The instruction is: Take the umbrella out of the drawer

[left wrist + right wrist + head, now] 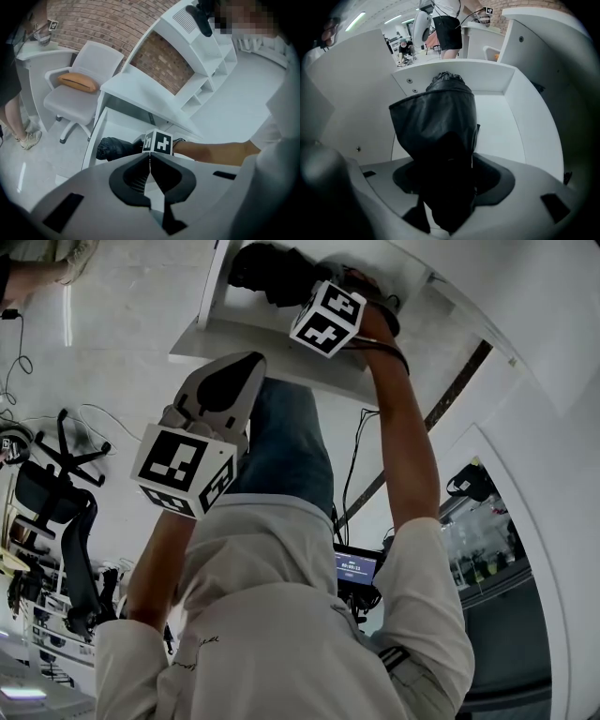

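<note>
So, screen (pixel 355 568) text too tiny to read, umbrella (pixel 436 122) in drawer (pixel 511 126), sitting between the spread-wide jaws of right claw (pixel 450 164), left claw (pixel 150 161) pinched together, empty

The place was an open-plan office or studio workspace. In the left gripper view a red brick wall (pixel 108 23) ran across the top. Below it, at left, stood a white office chair (pixel 98 61) with an orange cushion (pixel 77 81) on its seat. At upper right was a white shelving unit (pixel 206 61), next to a white desk (pixel 140 91) with an open drawer (pixel 101 133). The head view showed a black office chair (pixel 56 507) at left, loose cables (pixel 19 357) on the pale floor at upper left, and a small lit screen (pixel 354 568) at lower centre. In the right gripper view, strip lights (pixel 358 19) lined the ceiling at upper left, and other people (pixel 405 47) were visible near the top.
</note>
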`<state>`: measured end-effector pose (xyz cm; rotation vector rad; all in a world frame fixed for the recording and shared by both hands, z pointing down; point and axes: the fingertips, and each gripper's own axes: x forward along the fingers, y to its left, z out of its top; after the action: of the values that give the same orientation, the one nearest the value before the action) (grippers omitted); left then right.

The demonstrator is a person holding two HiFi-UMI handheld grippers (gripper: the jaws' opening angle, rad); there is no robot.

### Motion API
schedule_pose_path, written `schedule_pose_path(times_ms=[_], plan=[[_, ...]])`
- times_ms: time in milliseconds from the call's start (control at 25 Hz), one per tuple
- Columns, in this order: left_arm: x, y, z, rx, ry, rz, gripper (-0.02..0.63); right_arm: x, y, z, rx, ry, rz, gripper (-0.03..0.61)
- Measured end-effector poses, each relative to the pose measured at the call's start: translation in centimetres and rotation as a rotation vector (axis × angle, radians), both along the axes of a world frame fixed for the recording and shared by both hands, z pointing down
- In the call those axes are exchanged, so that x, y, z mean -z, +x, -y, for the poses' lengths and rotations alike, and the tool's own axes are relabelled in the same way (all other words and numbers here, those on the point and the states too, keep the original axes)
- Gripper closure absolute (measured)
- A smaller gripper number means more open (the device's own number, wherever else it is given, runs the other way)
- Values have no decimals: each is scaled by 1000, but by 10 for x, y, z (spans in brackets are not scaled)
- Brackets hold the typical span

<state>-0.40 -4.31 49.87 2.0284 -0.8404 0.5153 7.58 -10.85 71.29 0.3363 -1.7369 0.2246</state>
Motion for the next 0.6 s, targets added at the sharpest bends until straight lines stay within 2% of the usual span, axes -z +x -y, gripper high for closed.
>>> schedule_pose_path(times_ms=[160, 600], plan=[[1, 0, 3, 6, -1, 3, 597, -2, -2, 0, 35, 9, 24, 325], [1, 7, 7, 1, -3, 7, 597, -13, -1, 1, 20, 23, 15, 324]])
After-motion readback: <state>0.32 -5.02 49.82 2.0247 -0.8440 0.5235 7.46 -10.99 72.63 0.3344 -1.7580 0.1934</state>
